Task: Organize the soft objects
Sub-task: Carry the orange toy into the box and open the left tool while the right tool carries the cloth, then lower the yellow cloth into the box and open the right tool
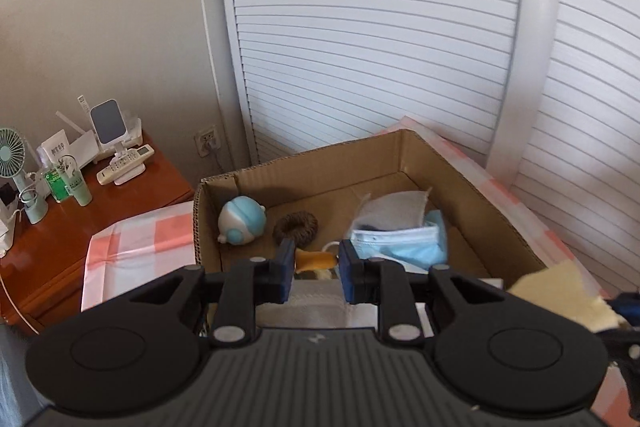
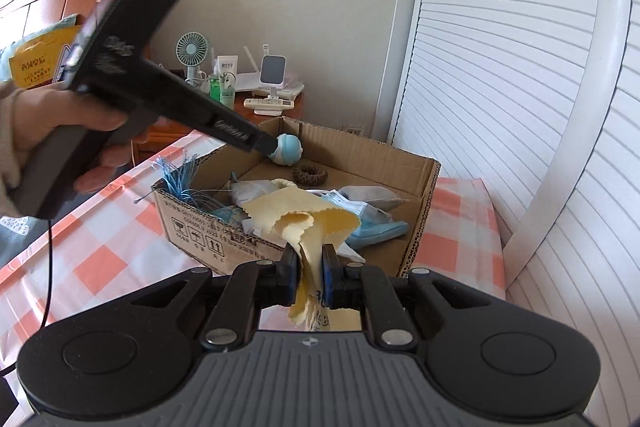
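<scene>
The left gripper (image 1: 313, 269) hides the near end of the cardboard box (image 1: 460, 163); its jaws stand partly apart with nothing pinched, an orange item below the gap too covered to name. Its own view shows the blue round toy (image 1: 243, 221) in the box's far left corner, the brown ring (image 1: 296, 225) beside it, and face masks (image 1: 400, 247) to the right. Only the right wrist view shows the blue tassel (image 2: 180, 179) at the box's near left corner. There the right gripper (image 2: 310, 275) pinches the yellow cloth (image 2: 300, 215) tight, above the box's near edge; the cloth's lower end is cut off behind the gripper body.
</scene>
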`<state>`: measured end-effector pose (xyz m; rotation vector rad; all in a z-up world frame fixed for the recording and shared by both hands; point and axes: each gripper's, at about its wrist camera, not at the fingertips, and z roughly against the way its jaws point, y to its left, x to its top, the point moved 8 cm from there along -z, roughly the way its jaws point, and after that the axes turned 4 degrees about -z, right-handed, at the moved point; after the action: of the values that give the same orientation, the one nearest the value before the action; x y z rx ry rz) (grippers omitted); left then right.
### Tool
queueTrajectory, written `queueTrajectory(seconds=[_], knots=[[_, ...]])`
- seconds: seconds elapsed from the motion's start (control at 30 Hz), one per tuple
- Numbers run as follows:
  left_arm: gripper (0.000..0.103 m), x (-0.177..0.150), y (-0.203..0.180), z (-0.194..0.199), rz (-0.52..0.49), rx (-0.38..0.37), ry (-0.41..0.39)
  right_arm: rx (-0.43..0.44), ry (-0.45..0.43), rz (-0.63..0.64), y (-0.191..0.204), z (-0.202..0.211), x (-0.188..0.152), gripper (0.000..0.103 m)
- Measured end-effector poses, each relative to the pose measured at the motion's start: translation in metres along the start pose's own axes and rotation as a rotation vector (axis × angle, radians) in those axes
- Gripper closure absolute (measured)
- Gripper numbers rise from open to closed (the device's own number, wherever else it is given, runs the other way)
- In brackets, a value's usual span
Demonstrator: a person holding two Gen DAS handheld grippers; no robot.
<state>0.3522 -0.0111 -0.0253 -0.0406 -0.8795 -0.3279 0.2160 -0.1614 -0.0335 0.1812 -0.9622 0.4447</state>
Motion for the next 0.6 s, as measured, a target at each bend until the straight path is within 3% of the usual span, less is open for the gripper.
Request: queueTrajectory(seconds=[0.03,0.07,0.1,0.17,0.27,0.4,0.6], knots=[[0.053,0.001,0.003,-0.006,0.008,0.006,-0.002,-0.001,0.004,-0.001,-0.002,-0.003,0.001,0.088],[0.029,0.002,0.007,-0.010,0.013,0.013,-0.012,-0.002,0.007,-0.003,-0.004,-0.005,0.002,0.088],[0.015,0.001,0.009,-0.010,0.012,0.023,-0.027,-0.002,0.009,-0.006,-0.006,-0.008,0.003,0.088],[0.013,0.000,0.012,-0.004,0.008,0.048,-0.067,-0.002,0.012,-0.008,-0.009,-0.012,0.007,0.088],[0.003,-0.005,0.011,0.009,-0.002,0.045,-0.083,-0.006,0.017,-0.010,-0.015,-0.021,0.013,0.088],[0.000,-0.012,0.013,0.034,-0.018,0.079,-0.131,-0.010,0.028,-0.016,-0.019,-0.039,0.025,0.088],[0.000,-0.032,0.013,0.059,-0.019,0.123,-0.135,-0.006,0.059,-0.019,-0.021,-0.075,0.047,0.088]])
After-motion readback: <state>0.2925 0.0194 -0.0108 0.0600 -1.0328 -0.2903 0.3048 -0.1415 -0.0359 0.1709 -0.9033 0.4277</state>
